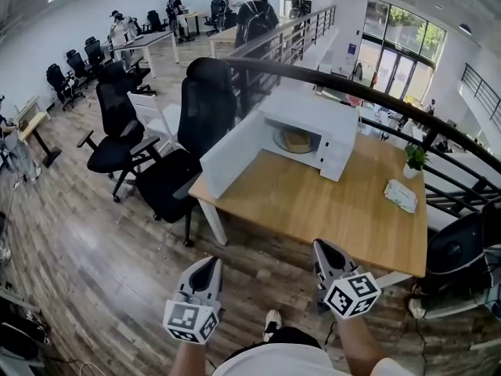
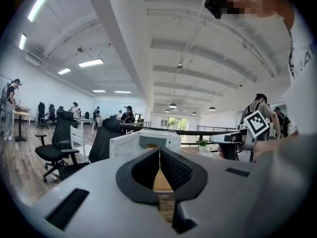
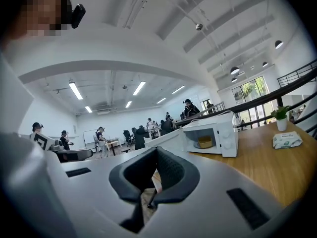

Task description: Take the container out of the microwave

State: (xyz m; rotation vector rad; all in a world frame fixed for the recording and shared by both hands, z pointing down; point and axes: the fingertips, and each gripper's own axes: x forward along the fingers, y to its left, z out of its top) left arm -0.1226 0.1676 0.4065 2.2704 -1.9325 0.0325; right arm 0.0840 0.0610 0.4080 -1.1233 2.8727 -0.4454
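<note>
room: open-plan office, wood-plank floor (image 1: 86, 233), black office chairs (image 1: 205, 104) left of the bench (image 1: 329, 210), dark railing (image 1: 391, 104) behind it
bench: pale wood top, smooth and mostly bare; wipes pack (image 1: 401, 195) and small potted plant (image 1: 415, 159) at its right end
microwave (image 1: 338, 143): white box at the far side of the bench, door (image 1: 235, 159) swung wide open to the left, cavity facing the person
container (image 1: 297, 140): low tan tub sitting inside the cavity, nothing touching it; material too small to tell
left tool (image 1: 207, 266): jaws clenched, nothing between them, held low off the bench's near edge
right tool (image 1: 327, 251): jaws pinched together too, empty; ribbed black pads
key relation: container lies straight ahead and well apart from both tools, across the whole bench top; right tool lines up closer with the cavity and the open door crowds the left side, so my read is the right tool goes in
next: jaws must part before the reach, then a straight pull toward the near edge
</note>
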